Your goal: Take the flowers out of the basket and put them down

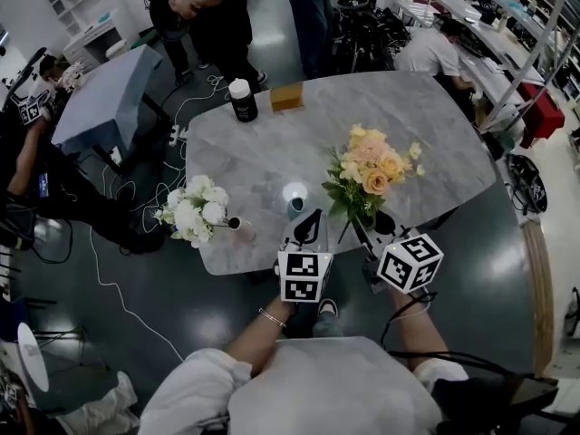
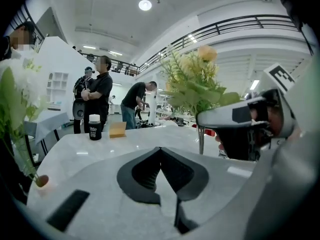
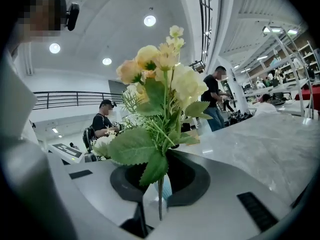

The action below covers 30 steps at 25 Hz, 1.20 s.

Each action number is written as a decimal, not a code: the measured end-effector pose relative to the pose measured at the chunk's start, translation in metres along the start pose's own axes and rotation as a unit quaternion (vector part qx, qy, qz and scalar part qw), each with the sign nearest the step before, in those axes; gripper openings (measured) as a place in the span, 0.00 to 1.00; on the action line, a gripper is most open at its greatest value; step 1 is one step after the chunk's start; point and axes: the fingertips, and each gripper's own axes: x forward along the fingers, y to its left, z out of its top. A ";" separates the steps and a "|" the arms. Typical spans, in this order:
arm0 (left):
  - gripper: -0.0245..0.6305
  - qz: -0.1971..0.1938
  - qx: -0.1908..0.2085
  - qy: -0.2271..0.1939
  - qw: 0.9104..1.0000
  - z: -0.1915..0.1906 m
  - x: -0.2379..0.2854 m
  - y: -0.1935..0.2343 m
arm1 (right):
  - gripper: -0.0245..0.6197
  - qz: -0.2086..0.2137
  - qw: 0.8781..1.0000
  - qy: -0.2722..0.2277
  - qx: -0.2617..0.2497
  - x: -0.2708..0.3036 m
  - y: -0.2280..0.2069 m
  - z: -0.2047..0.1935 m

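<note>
Grey marble-look table (image 1: 272, 143) in an open workshop hall, with several people standing past the far end.

- Right gripper (image 3: 160, 179): jaws narrow, clamped on the thin green stem of the yellow-peach bouquet (image 3: 160, 84). The bouquet stands upright over the table's near edge; can't tell if the stem end touches the top.
- Left gripper (image 2: 160, 151): jaws fully together, nothing between them, just left of the right one.
- White flower bunch (image 1: 195, 208) lies on the table near its left edge, well apart from both grippers.
- Small pale-blue cup (image 1: 294, 195) sits just beyond the two grippers.
- At the far end, a black canister (image 1: 242, 100) with a white lid stands beside a tan block (image 1: 286, 97). The canister has white label print that's too small to read.
- The only other markings are the black-and-white square codes on the gripper cubes.
</note>
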 end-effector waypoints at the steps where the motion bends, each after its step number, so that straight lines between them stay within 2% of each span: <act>1: 0.05 0.001 -0.002 0.003 1.000 -0.003 0.004 -0.003 | 0.11 0.002 1.000 0.011 0.004 0.001 -0.005 -0.004; 8: 0.05 0.017 -0.028 0.039 0.999 -0.033 0.032 -0.015 | 0.11 0.026 0.995 0.076 0.063 0.023 -0.041 -0.038; 15: 0.05 0.044 -0.044 0.081 0.995 -0.073 0.047 -0.009 | 0.11 0.052 0.982 0.120 0.138 0.049 -0.065 -0.083; 30: 0.05 0.065 -0.074 0.115 0.989 -0.109 0.073 0.000 | 0.11 0.055 0.965 0.183 0.181 0.087 -0.094 -0.131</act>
